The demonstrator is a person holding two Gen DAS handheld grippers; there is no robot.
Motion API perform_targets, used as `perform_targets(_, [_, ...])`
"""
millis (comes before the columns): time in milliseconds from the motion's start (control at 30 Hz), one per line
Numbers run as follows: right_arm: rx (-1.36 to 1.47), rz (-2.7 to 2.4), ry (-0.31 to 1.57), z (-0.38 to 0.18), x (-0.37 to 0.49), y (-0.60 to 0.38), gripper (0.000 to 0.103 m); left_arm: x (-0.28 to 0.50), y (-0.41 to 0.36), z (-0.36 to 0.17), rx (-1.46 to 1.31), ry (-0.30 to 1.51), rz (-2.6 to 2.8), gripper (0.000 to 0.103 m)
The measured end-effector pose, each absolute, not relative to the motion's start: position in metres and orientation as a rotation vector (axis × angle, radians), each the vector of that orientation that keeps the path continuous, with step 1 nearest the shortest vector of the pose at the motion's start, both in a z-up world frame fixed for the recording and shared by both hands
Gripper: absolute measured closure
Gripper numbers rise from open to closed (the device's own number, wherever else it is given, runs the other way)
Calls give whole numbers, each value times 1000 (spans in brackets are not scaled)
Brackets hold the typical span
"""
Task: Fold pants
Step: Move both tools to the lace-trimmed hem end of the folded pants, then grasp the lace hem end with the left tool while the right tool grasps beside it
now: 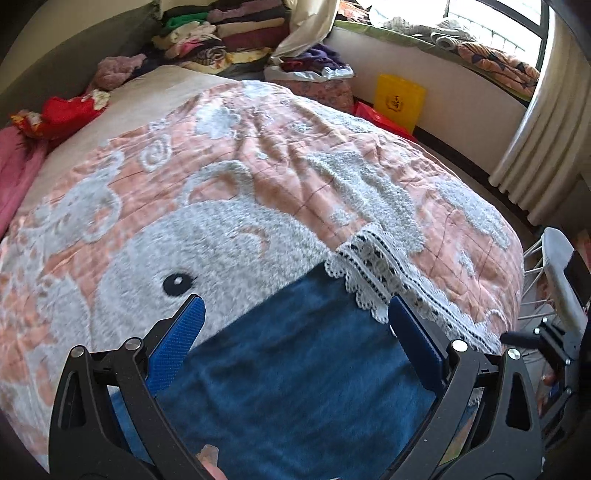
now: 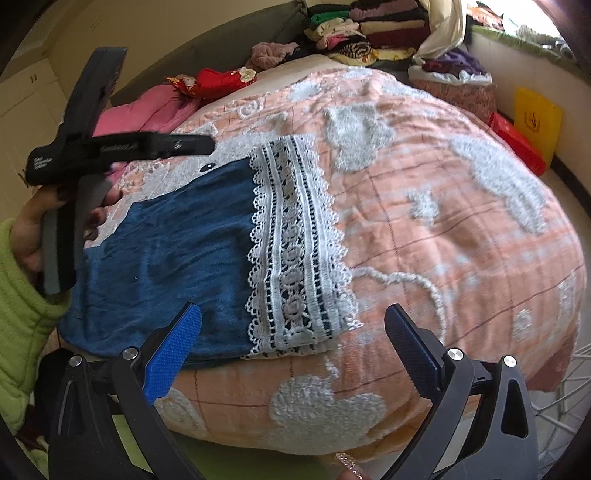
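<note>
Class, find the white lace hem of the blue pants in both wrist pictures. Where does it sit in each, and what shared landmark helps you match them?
Left wrist view: the lace hem runs diagonally right of centre, beyond the blue pants.
Right wrist view: the lace hem runs top to bottom near the centre, right of the blue cloth.
Shared landmark: the yellow bag against the far wall.

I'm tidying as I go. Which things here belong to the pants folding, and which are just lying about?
For the job:
blue pants
lace hem
left gripper
right gripper
quilt

Lying about:
stacked clothes
red garment
yellow bag
</note>
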State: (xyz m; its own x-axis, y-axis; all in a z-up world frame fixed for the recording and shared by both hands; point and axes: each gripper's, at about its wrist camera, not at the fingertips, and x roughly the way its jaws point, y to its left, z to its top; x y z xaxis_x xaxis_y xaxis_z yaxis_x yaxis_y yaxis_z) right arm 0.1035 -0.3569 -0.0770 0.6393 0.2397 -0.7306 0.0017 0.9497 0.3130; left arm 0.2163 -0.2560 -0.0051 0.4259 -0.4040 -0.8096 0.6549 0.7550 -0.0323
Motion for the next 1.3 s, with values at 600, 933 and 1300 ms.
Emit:
perform_targets(600, [413, 236, 861, -97, 125, -366, 38, 251, -278, -58, 289, 1042, -804, 42])
perform_targets(933, [392, 273, 840, -92, 131, -360, 46, 243, -283, -58, 309, 1029, -846, 82])
perform_targets(1300, [392, 340, 814, -82, 137, -357, 70, 235, -278, -44, 272, 995, -831, 96])
